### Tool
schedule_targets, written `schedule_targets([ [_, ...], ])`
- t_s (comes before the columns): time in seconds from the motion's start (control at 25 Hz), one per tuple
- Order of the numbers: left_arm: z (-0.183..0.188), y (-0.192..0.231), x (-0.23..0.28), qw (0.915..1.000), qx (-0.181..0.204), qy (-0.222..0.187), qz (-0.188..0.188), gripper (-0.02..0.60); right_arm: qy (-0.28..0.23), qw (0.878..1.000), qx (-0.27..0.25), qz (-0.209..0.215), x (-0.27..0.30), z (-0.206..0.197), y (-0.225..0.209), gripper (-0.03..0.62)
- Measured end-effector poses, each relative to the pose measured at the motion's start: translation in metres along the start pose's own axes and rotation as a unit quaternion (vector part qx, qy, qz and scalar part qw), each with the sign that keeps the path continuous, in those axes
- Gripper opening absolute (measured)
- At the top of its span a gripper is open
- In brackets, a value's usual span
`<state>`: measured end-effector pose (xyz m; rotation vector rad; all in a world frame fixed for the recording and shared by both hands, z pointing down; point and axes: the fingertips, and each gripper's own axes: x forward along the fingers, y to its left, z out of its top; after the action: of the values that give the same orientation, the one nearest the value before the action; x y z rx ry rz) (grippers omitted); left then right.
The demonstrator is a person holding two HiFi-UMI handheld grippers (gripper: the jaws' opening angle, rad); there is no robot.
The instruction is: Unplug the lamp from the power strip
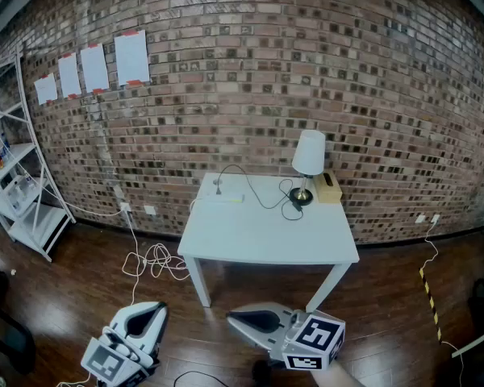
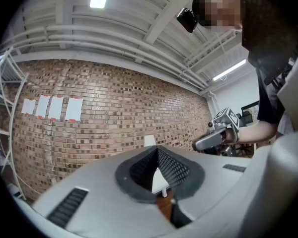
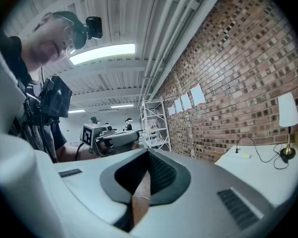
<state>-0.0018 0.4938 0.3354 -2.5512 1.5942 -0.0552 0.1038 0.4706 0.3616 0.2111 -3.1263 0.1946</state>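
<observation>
Left gripper (image 1: 153, 311) and right gripper (image 1: 235, 318) closed and empty at bottom centre, open wood floor (image 1: 387, 297) separated them from the table (image 1: 258, 240), lamp (image 1: 309, 153) at its upper right corner.

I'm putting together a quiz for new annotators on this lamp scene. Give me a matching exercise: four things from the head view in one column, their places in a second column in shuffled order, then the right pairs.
Things:
1. lamp
2. power strip
3. tan box
4. sheets of paper

Places:
A. stuck on the brick wall
B. back right corner of the table
C. back left part of the table
D. on the table, just left of the tan box

Pairs: 1-D; 2-C; 3-B; 4-A
</observation>
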Motion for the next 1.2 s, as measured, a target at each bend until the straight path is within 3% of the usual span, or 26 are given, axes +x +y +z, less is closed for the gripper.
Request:
schedule_targets([
  [0.24, 0.002, 0.025, 0.073, 0.9991, -0.020, -0.009, 0.037, 0.018, -0.004, 1.000, 0.021, 0.013, -0.010, 0.000, -0.072, -0.008],
  [0.64, 0.000, 0.019, 0.199, 0.9987, -0.009, 0.032, 0.040, 0.018, -0.014, 0.998, 0.038, 0.045, -0.029, 0.017, -0.187, -0.008],
  [1.2, 0.005, 0.024, 0.278, 0.9984, 0.030, 0.047, 0.014, 0.018, -0.017, 0.998, 0.023, 0.050, -0.048, 0.040, -0.243, -0.008],
])
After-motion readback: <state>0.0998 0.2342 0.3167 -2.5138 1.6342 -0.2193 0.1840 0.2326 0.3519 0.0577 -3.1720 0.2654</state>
